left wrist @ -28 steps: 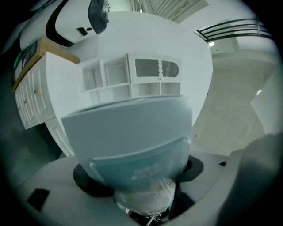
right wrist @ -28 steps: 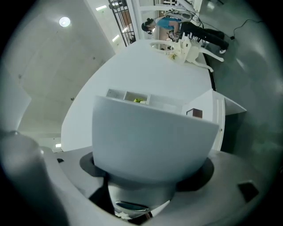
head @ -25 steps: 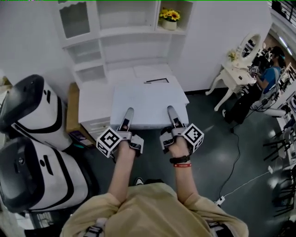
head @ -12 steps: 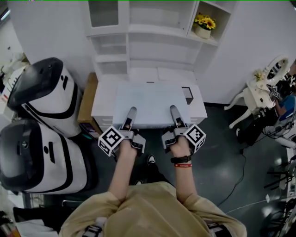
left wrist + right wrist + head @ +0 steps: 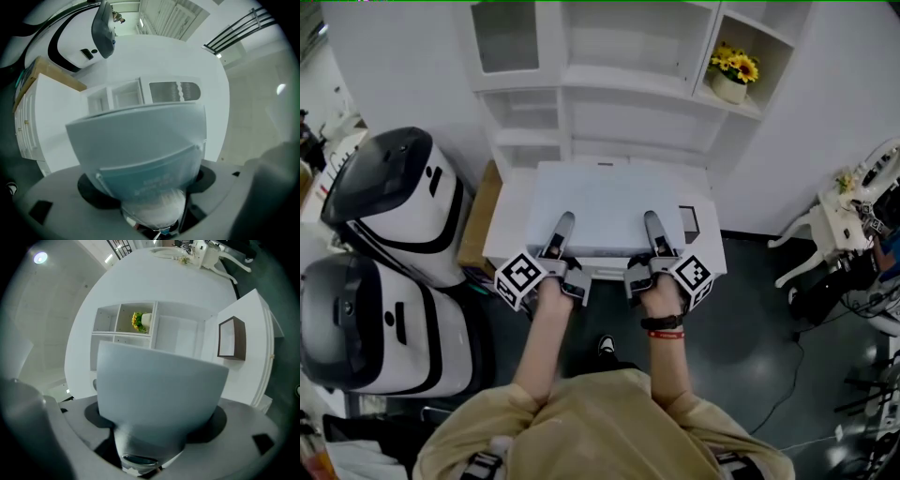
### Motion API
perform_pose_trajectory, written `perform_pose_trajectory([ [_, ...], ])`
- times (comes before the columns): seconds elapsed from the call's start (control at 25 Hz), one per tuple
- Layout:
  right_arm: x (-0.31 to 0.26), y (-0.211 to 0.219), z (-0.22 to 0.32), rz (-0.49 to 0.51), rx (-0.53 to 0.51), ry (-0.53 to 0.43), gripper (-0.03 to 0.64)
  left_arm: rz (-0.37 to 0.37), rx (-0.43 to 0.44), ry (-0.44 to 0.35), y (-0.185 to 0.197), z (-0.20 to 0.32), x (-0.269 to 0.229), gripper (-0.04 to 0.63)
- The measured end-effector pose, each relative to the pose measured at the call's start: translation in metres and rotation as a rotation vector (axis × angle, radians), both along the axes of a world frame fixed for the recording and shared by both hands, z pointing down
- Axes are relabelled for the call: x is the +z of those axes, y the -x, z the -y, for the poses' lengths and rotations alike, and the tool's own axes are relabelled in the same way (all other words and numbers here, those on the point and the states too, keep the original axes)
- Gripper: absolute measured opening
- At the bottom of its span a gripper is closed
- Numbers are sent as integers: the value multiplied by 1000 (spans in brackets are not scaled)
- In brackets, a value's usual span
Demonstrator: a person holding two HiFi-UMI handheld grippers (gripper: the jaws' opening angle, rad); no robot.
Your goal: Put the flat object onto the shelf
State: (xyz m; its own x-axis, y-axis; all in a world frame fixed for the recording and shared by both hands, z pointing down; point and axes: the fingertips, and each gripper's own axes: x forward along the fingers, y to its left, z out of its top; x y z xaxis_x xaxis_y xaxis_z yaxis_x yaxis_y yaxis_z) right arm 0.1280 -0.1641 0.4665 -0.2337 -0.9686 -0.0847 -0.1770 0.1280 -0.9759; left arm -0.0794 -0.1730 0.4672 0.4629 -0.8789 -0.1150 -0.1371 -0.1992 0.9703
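Fingers of the left gripper (image 5: 565, 219) and right gripper (image 5: 650, 218) clamp the white board (image 5: 609, 199), its faint print illegible.

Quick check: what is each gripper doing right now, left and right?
Left gripper: closed on the near edge of the flat white panel.
Right gripper: closed on the same panel.

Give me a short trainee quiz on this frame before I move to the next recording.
1. True or false: both the left gripper and the right gripper clamp the flat white board.
2. Where do the yellow flowers stand? A) an upper right cubby of the white shelf B) the floor C) the board
3. Fill in: in the head view, the small dark frame lies to the board's ____.
Key: 1 true; 2 A; 3 right.
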Motion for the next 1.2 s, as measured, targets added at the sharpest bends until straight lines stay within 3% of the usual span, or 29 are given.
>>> perform_pose_trajectory([
  [0.4,-24,-51,81,10,5,-9,402,-5,-13,-27,-50,76,-22,374],
  [0.64,-36,-58,100,35,1,-43,402,-33,-29,-28,-55,95,-29,373],
  [0.76,-44,-69,126,40,6,-6,399,-9,-31,-19,-64,120,-41,371],
  [0.92,-59,-64,140,29,10,-27,391,-1,-20,-52,-62,133,-59,373],
  [1.2,-78,-61,159,24,34,-28,390,-23,8,-34,-58,157,-73,371],
])
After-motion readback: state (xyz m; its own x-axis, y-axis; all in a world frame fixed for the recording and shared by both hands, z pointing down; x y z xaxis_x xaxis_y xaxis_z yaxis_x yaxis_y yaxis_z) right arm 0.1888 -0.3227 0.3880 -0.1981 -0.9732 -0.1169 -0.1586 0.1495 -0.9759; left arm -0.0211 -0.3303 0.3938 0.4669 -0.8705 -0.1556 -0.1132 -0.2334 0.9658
